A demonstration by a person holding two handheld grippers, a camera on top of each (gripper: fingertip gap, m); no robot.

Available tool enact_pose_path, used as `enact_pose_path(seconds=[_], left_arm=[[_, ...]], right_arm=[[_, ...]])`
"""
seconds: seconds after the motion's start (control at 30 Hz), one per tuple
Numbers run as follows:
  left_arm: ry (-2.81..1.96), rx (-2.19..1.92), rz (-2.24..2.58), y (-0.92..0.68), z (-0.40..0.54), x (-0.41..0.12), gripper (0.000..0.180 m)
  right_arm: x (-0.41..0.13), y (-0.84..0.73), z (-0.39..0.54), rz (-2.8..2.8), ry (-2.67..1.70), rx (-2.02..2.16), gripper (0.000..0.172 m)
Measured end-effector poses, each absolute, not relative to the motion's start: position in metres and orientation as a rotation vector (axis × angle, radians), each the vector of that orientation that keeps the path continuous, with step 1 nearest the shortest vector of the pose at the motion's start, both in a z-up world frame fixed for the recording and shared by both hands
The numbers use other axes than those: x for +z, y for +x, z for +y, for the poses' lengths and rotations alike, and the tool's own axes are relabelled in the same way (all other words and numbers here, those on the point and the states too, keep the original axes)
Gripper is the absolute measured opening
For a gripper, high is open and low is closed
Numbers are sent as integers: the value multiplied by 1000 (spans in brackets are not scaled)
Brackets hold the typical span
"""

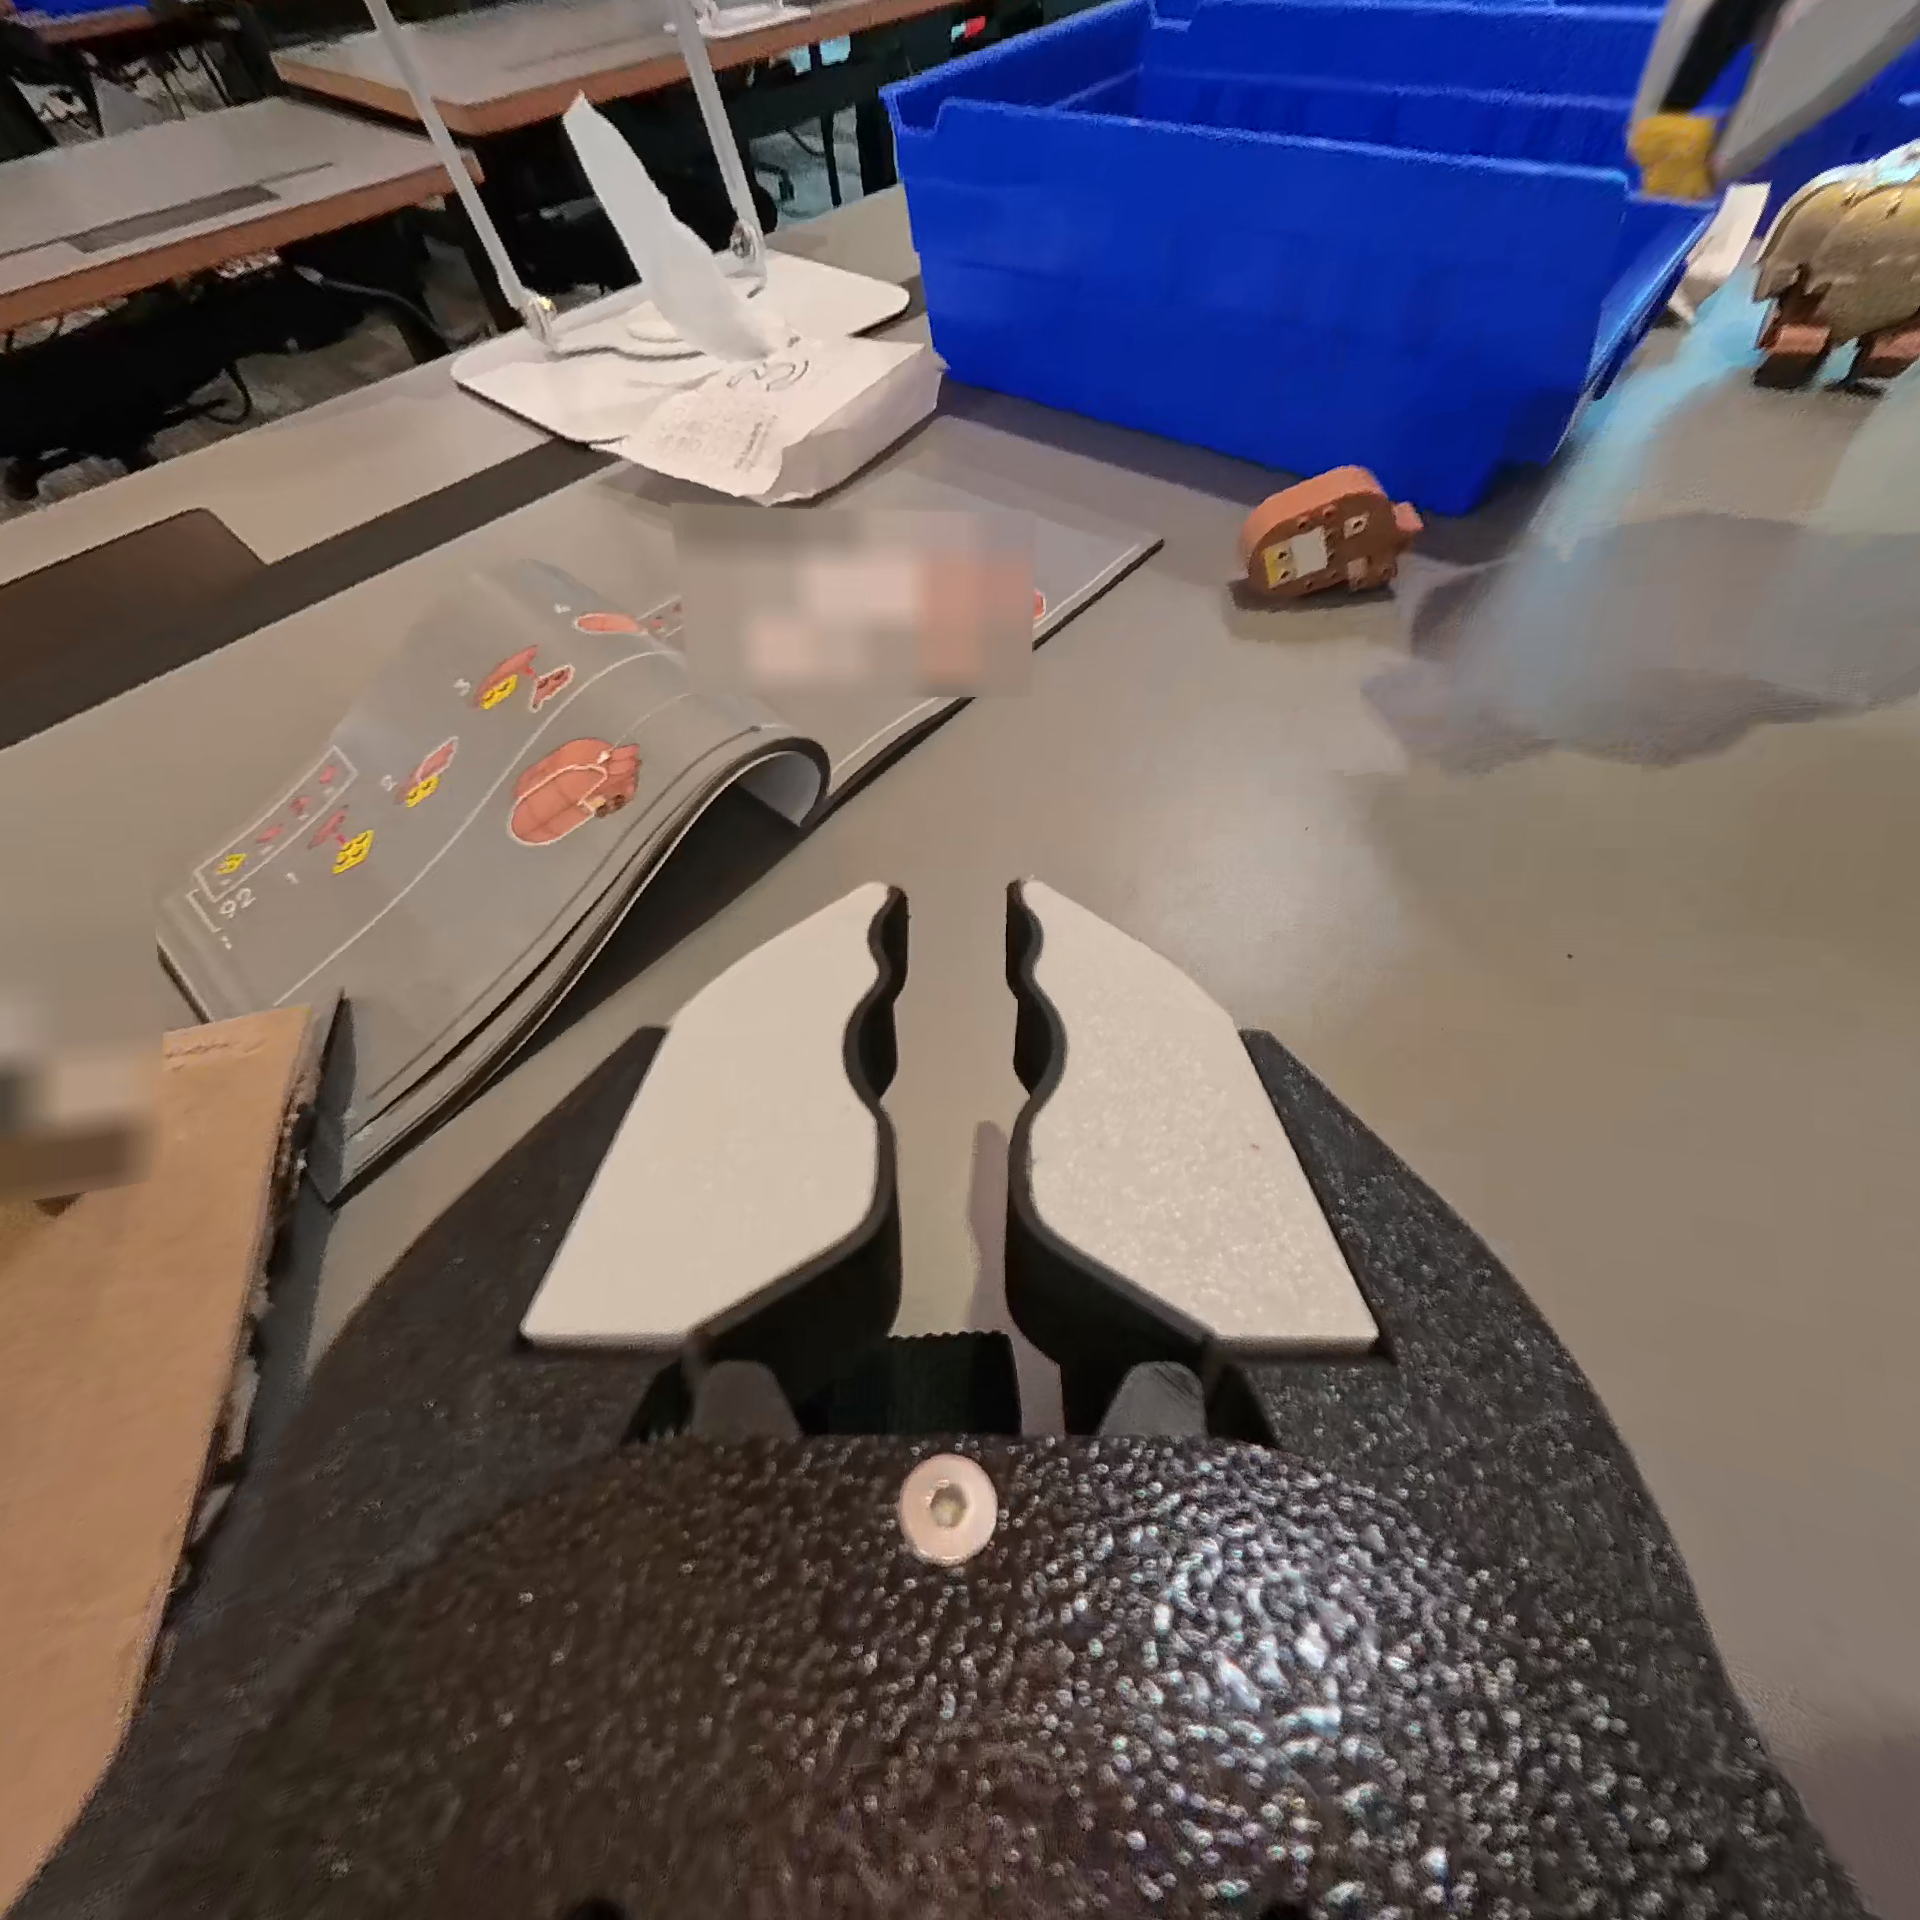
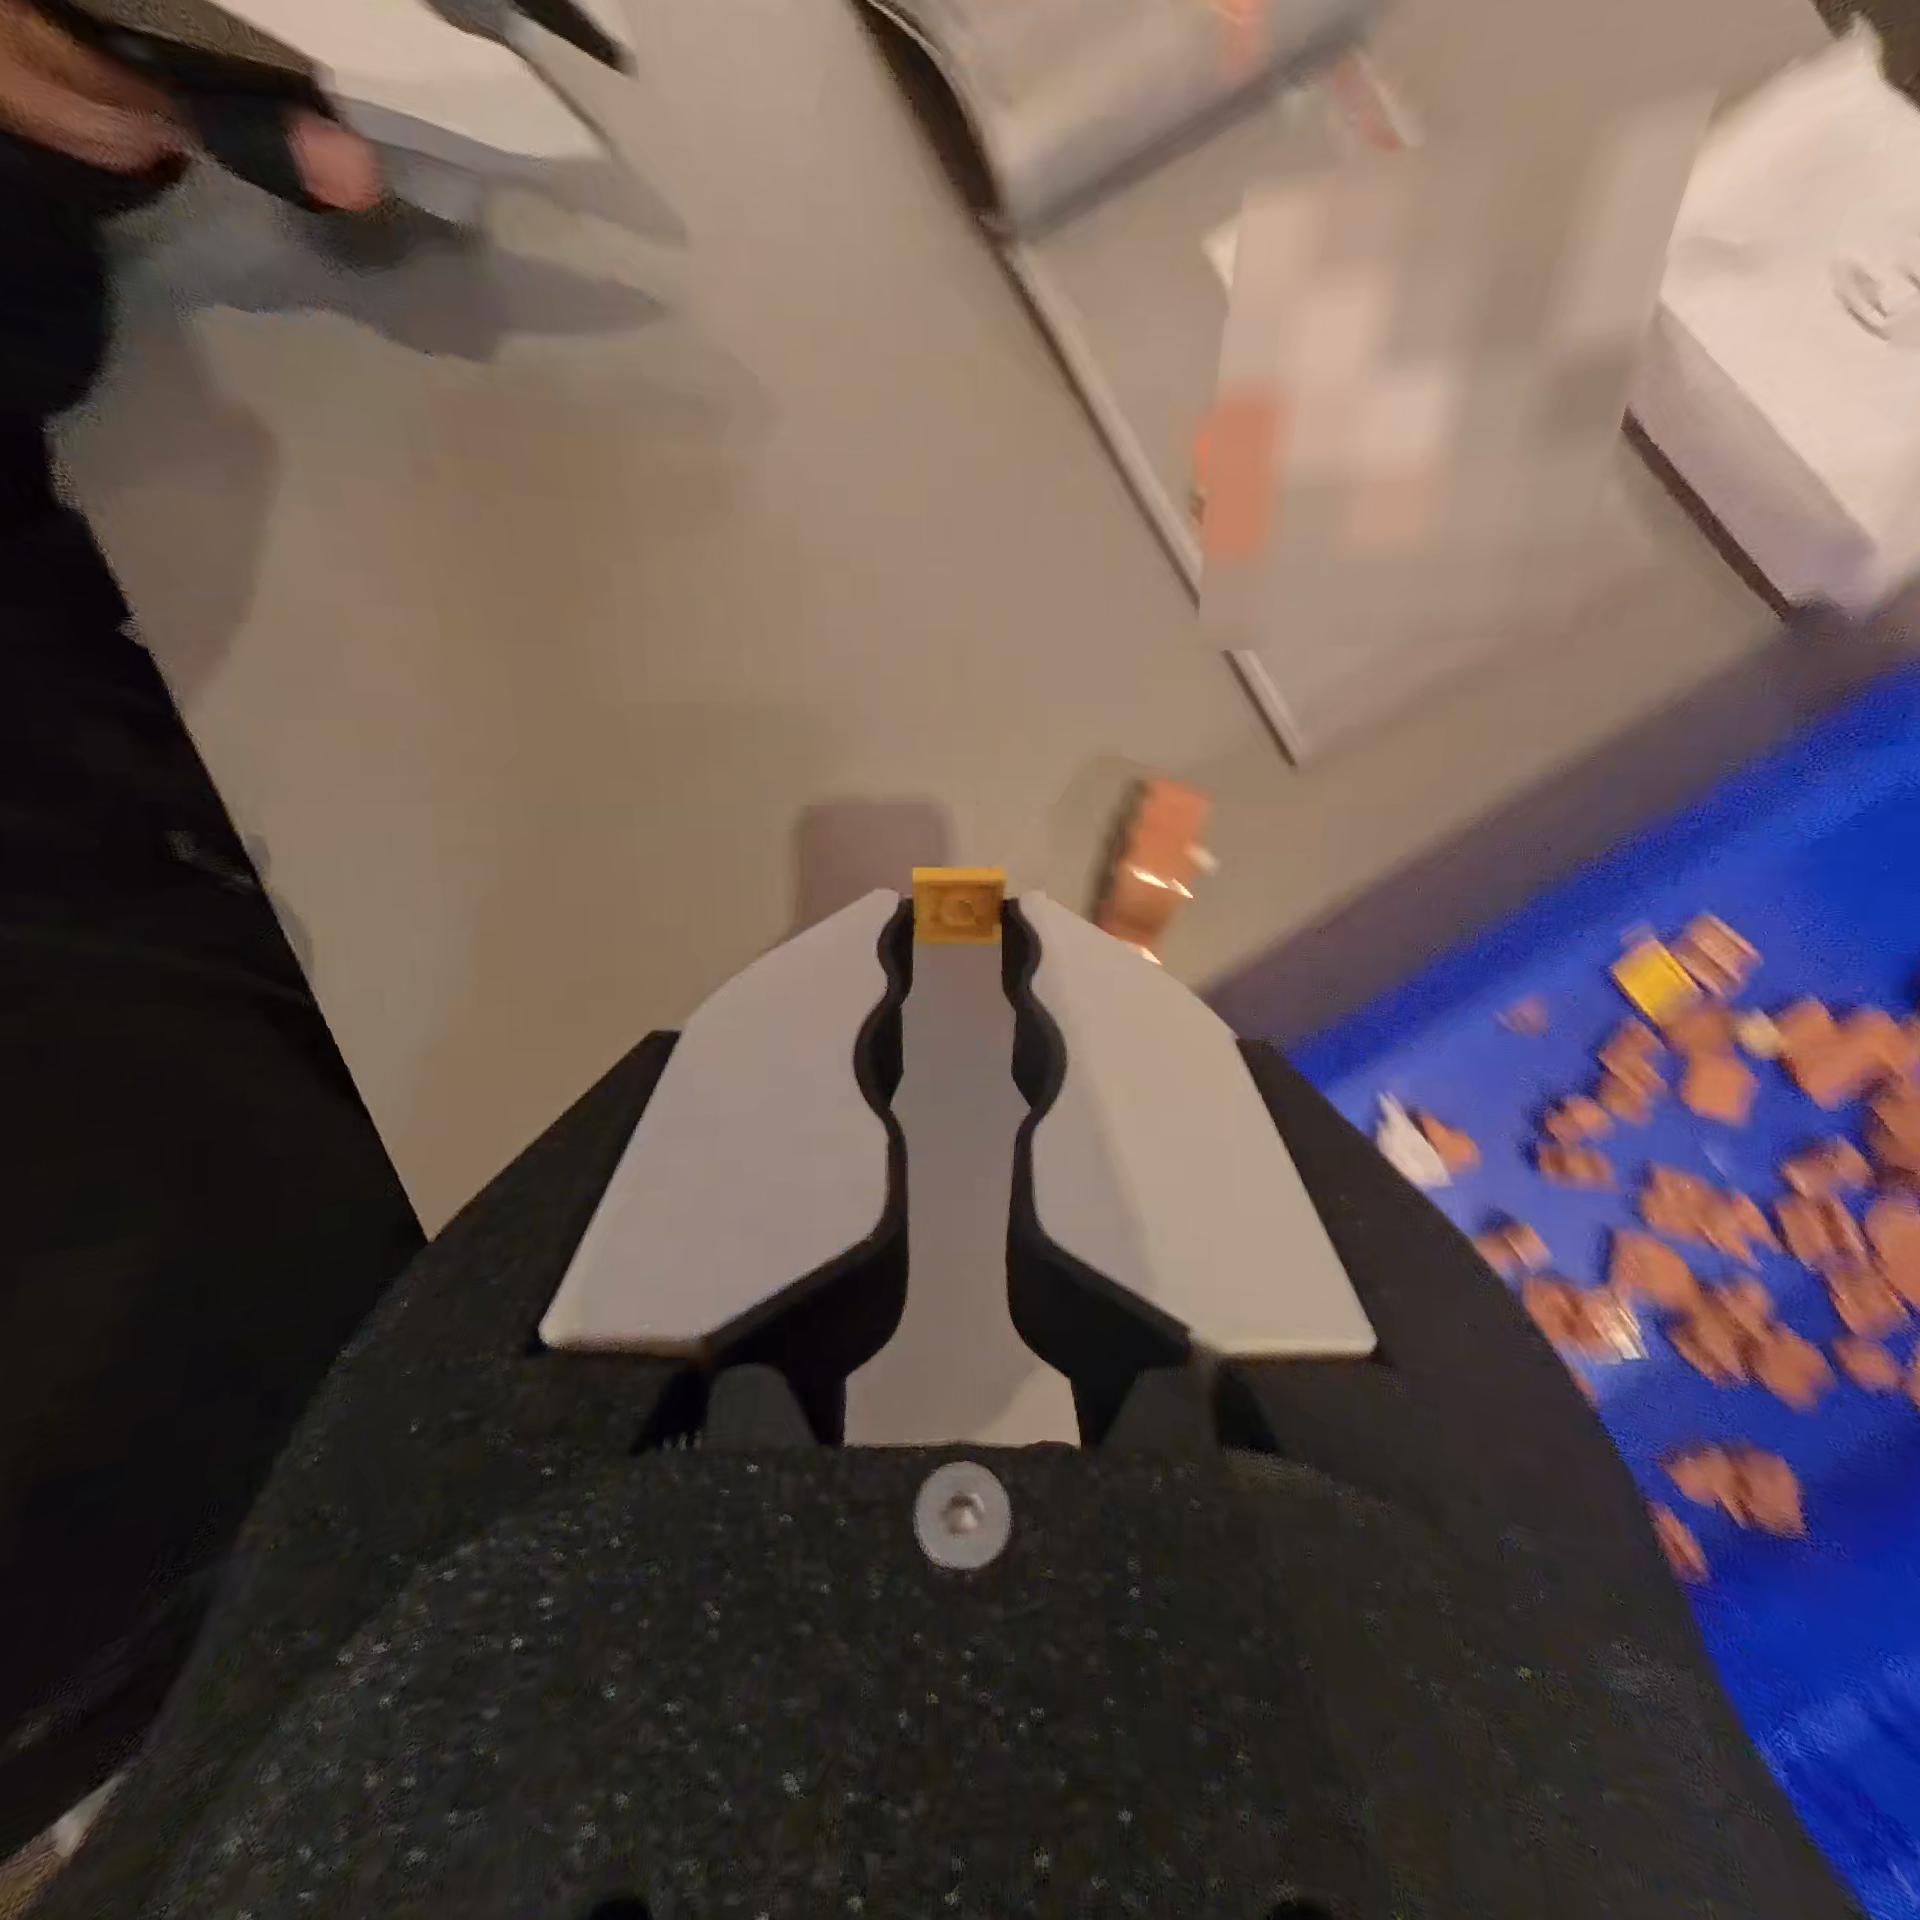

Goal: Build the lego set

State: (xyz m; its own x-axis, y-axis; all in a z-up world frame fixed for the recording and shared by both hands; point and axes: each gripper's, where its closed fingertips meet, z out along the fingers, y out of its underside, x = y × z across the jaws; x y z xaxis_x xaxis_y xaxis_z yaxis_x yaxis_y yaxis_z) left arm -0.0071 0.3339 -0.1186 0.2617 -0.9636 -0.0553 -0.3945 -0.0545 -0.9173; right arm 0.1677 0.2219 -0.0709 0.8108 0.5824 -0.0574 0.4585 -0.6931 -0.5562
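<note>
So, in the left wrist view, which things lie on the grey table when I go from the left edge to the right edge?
Cardboard piece → open instruction booklet → white stand base → small brown brick model → blue bin → tan and brown brick animal.

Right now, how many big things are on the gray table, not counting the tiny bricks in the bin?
Blue plastic bins: 1
Open instruction booklets: 1
Brown brick-built pieces lying flat: 1
Tan and brown brick-built animals: 1
Small yellow bricks pinched in the right gripper: 1
Total: 5
</note>
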Motion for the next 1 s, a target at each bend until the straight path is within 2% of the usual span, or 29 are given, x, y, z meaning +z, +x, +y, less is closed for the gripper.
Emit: enact_pose_path(seconds=[0.3,0.77,1.0], left_arm=[[-1779,-682,1321,-21,337,-152,17],[-1835,-615,1393,-21,335,-165,17],[-1847,-614,1391,-21,337,-167,17]], right_arm=[[-132,43,265,-781,-2284,621,16],[-158,27,275,-763,-2264,650,19],[-145,30,273,-769,-2218,633,22]])
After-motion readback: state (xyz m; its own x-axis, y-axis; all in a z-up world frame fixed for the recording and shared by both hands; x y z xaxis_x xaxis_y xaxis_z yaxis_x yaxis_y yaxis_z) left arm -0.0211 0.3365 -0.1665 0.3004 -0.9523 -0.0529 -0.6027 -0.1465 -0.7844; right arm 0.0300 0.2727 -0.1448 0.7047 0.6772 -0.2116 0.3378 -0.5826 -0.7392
